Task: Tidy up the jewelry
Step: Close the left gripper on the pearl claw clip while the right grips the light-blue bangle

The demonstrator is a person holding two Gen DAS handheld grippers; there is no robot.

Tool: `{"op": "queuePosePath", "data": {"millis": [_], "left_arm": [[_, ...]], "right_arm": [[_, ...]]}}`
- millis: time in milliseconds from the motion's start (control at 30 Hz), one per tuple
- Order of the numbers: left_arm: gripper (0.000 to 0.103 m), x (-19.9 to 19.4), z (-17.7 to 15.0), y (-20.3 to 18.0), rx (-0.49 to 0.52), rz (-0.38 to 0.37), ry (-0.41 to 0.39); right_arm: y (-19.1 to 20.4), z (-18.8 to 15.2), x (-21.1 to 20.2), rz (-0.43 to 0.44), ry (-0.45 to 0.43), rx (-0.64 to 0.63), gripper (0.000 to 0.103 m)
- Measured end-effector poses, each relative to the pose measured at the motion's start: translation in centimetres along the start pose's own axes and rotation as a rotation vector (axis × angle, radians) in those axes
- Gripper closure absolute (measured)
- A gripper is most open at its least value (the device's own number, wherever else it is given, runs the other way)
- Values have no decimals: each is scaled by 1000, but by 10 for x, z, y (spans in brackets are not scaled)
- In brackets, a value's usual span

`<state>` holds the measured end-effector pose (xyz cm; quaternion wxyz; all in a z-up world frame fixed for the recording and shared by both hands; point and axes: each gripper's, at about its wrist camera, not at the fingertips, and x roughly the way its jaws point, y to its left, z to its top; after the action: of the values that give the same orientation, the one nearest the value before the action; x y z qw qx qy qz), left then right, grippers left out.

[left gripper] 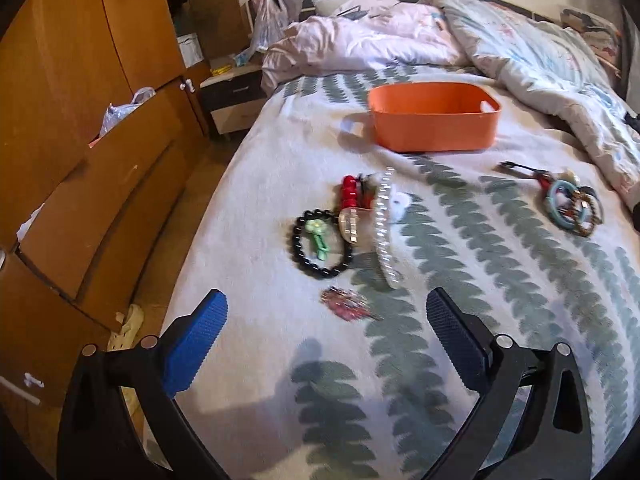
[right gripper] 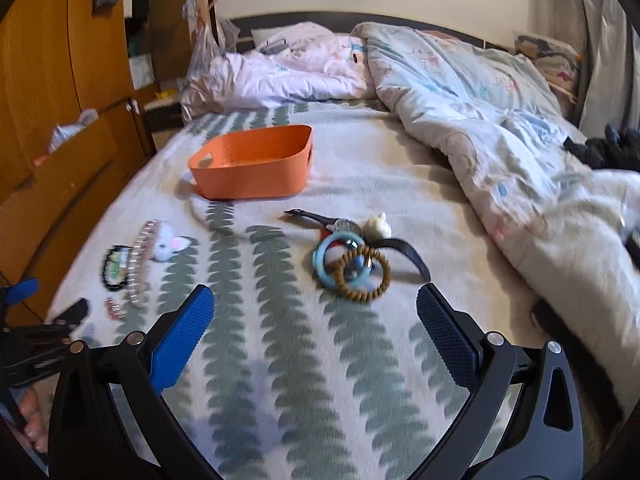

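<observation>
Both wrist cameras look forward and down over the bed [left gripper: 280,360] from its near end, each through its own wide-open fingers. The left view sits left, near the wardrobe [left gripper: 80,120]; the right view sits further right. Both share the orange basket [left gripper: 434,116] far off and the jewelry piles between.

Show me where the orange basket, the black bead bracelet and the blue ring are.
Orange basket [left gripper: 434,128]: left wrist view, front wall.
Black bead bracelet [left gripper: 301,256]: left wrist view, left beads.
Blue ring [right gripper: 320,258]: right wrist view, left rim.
</observation>
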<state>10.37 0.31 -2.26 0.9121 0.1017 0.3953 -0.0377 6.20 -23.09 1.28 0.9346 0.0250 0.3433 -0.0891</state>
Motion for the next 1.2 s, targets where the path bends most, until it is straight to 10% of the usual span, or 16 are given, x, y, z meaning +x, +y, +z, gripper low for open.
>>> {"op": "queuePosePath", "data": {"millis": [500,1200], "left_arm": [[4,68,49,0,-15,-2,100],[4,107,48,-19,-35,-51,217]], "right_arm": [[-24,20,105,8,122,4,3],[-26,20,144,63,250,33,9]]}}
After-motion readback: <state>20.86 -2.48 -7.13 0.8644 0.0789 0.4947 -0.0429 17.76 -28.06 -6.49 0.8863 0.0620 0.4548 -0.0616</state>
